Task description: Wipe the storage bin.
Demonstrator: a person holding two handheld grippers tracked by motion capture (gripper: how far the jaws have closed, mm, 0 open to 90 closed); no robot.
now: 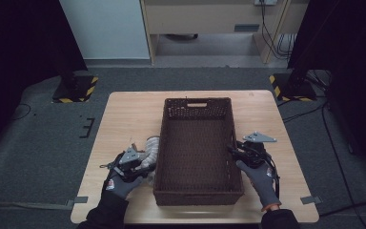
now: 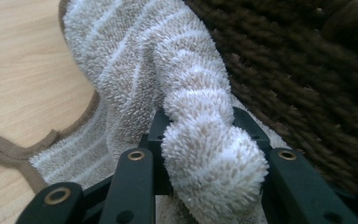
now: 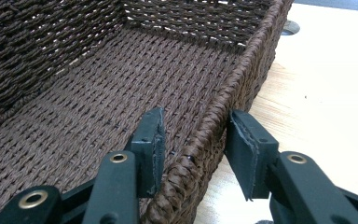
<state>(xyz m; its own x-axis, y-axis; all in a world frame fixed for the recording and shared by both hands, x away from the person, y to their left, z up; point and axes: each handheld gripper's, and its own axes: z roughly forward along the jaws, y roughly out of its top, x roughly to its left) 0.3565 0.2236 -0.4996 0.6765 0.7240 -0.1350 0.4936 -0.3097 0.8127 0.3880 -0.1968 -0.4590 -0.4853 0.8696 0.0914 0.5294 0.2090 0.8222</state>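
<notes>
One wooden table (image 1: 124,119) carries one dark wicker basket (image 1: 198,148), a long rectangle whose long axis runs away from the person, and the basket has nothing in it. Just outside its left wall lies one striped towel (image 1: 150,149), bunched into a roll, resting on the tabletop and touching the wicker. The left gripper (image 1: 132,164) is the nearer of the two to it: in the left gripper view its jaws pinch a thick fold of the towel (image 2: 205,140), which bulges up between them, with the basket wall (image 2: 307,84) directly beyond and to the right of the roll. So the basket's open top lies up and to the right of the held cloth, and the likely move is a lift over that left wall. The right gripper (image 1: 240,151) sits at the opposite long side; in the right gripper view its jaws stand spread astride the right rim (image 3: 214,121), one inside and one outside, with gaps showing on both sides, so it straddles rather than clamps. Counted: one table, one basket, one towel, two grippers.
</notes>
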